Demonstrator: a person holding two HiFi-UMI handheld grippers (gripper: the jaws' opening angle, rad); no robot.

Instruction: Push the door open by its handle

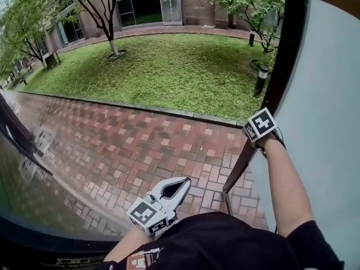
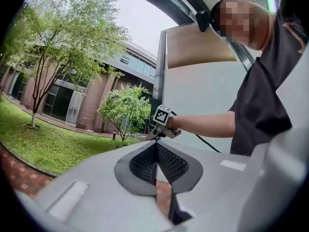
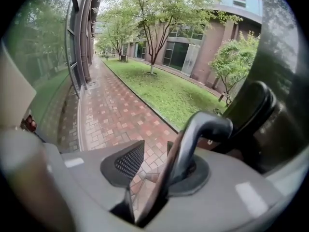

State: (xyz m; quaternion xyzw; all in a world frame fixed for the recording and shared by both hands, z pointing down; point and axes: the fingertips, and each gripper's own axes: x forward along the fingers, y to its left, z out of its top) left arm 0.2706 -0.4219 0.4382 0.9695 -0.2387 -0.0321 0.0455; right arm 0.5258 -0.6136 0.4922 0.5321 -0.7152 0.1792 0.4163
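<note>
- Right claw point(image 3: 155, 151): spread. The door handle point(image 3: 190, 144) sits between the jaws and lies along the right-hand pad. The left-hand pad is clear of it, with paving visible in the gap. So it is a push contact, not a pinch.
- Why, as a judgement: pushing needs only one pad bearing on the bar. Loose jaws let the handle slide and pivot as the door turns on its hinges.
- Door handle point(image 1: 239, 167): a long dark bar with a bent top, slanting along the near edge of the door point(image 1: 326, 122) at scene right. The right claw point(image 1: 256, 136) meets it near the upper end, with the person's forearm stretched out behind.
- Door: pale panel with a dark frame edge, standing well open. Brick paving point(image 1: 140, 145) and lawn point(image 1: 169, 66) show through the doorway, unobstructed.
- Left claw point(image 2: 155, 149): pads pressed together, nothing between them. It is held level, near the body at lower centre point(image 1: 177, 187), well apart from the handle. Looks parked so it stays out of the doorway.
- Progress, judged: the push looks mostly done. What is left is to hold the door open or let go of the bar.
- Risk: the bar could slip out of the spread jaws if the push angle drifts.
</note>
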